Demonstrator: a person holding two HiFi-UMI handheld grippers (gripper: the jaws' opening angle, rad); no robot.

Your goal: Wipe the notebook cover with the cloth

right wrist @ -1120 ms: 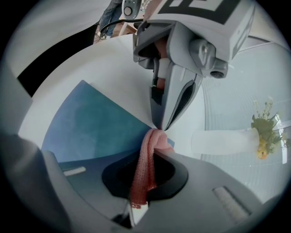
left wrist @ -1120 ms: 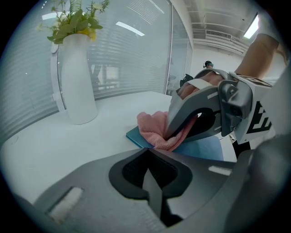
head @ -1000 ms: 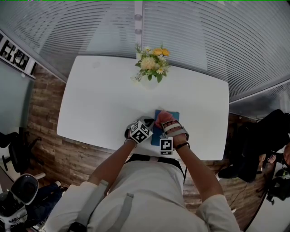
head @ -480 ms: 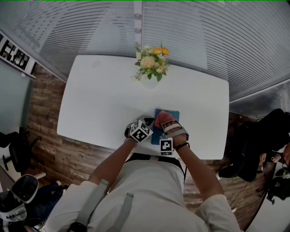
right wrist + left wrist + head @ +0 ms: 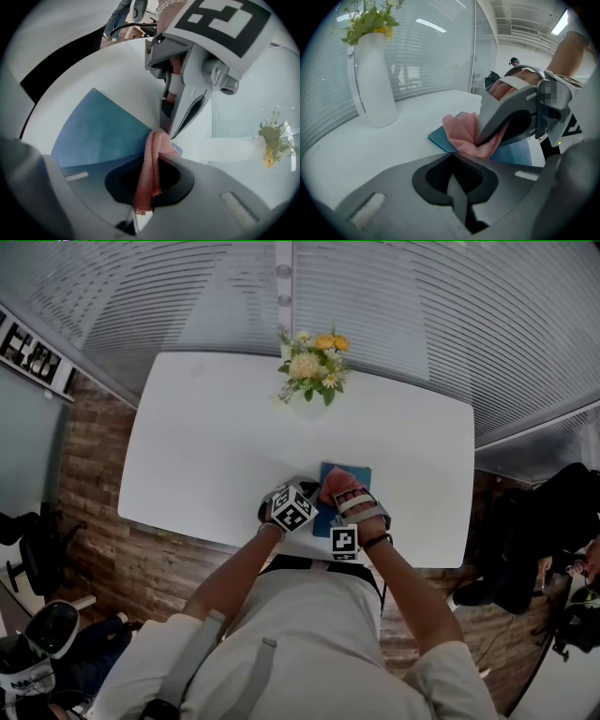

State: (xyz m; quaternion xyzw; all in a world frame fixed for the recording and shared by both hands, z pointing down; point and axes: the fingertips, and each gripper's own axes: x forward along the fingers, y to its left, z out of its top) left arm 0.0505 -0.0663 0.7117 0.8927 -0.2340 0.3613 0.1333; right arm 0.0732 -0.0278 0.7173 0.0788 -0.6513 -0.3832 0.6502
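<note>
My right gripper (image 5: 146,197) is clamped on the pink cloth (image 5: 461,135), which lies bunched on the blue notebook (image 5: 96,131). The notebook lies flat on the white table (image 5: 206,446), near its front edge. My left gripper (image 5: 458,187) has its jaws together, empty, just beside the notebook. A vase (image 5: 375,89) stands farther back.
</note>
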